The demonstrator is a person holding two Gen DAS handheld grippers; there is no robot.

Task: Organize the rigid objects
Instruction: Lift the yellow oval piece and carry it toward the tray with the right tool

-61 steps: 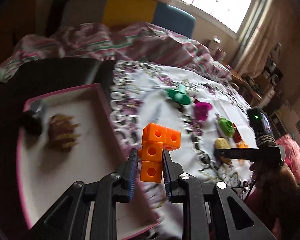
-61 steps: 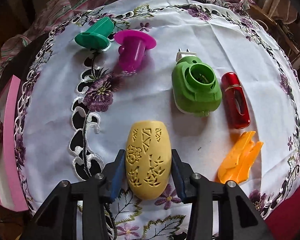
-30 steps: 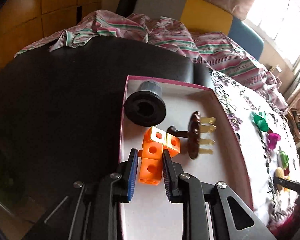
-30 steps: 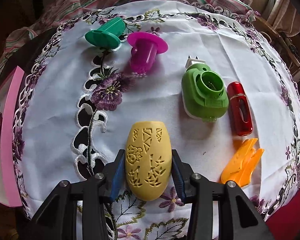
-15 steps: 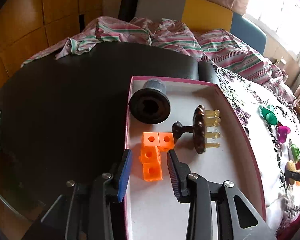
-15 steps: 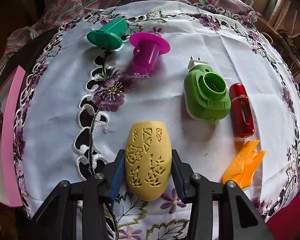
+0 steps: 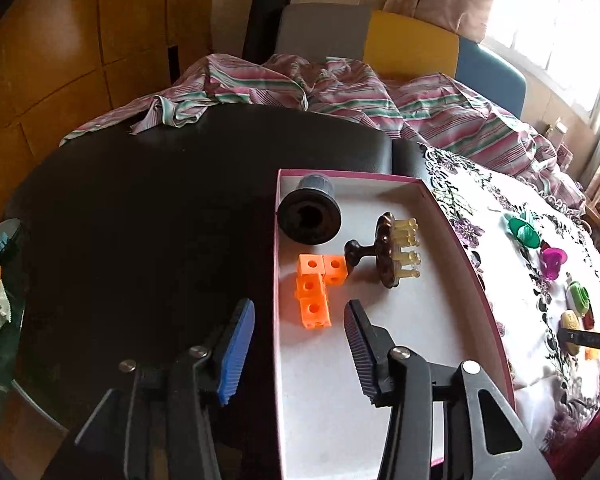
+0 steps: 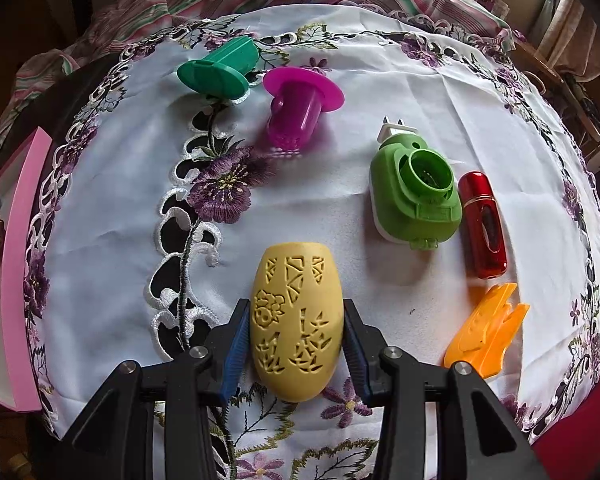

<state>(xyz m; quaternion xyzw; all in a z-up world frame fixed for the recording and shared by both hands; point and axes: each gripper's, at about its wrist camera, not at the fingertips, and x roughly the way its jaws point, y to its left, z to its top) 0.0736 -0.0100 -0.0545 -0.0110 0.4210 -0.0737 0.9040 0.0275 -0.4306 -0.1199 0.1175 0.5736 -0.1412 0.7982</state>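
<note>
Left tongs hung spread wide above the pink-rimmed tray, nothing between them. The orange cube block lay on the tray floor beside the black flanged cap and brown massage brush. Right tongs were clamped on the yellow carved egg-shaped case, over the embroidered tablecloth.

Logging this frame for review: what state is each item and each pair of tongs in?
Left tongs: open, empty, above the tray.
Right tongs: shut on yellow case.
Yellow case: gripped.
Orange blocks: released, lying in pink tray.
Black cup: on its side in tray.
Brown brush: on its side in tray.
Green cup, magenta cup: tipped over on cloth.
</note>
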